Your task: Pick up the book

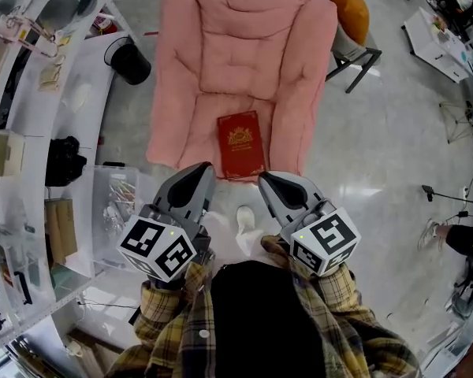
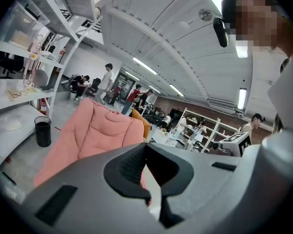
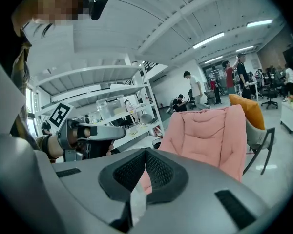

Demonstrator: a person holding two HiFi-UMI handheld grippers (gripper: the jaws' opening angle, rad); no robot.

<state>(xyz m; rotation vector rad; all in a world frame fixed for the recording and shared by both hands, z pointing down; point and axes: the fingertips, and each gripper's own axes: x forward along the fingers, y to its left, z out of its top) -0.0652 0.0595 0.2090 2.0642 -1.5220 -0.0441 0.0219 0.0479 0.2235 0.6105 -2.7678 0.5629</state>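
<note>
Seen from the head view, a red book [image 1: 240, 144] with a gold emblem lies flat on the seat of a pink padded chair [image 1: 244, 46], close to the seat's front edge. The left hand-held gripper [image 1: 203, 168] and the right hand-held gripper [image 1: 266, 179] point toward it from the near side, their tips just short of the chair's edge and apart from the book, which sits between their lines. Each gripper's own view shows its jaws brought together at the tip, with nothing between the pads. In both gripper views the grey gripper body covers the lower field, so the seat and the book are hidden there and only the chair's backrest shows. A small white object [image 1: 245, 217] on the floor between the two grippers is too indistinct to identify. The person's plaid sleeves [image 1: 173, 321] are cut off at the bottom edge. A black bin [image 1: 131, 62] stands on the floor left of the chair, beside white shelving [image 1: 27, 116] whose contents are too small to make out.
</note>
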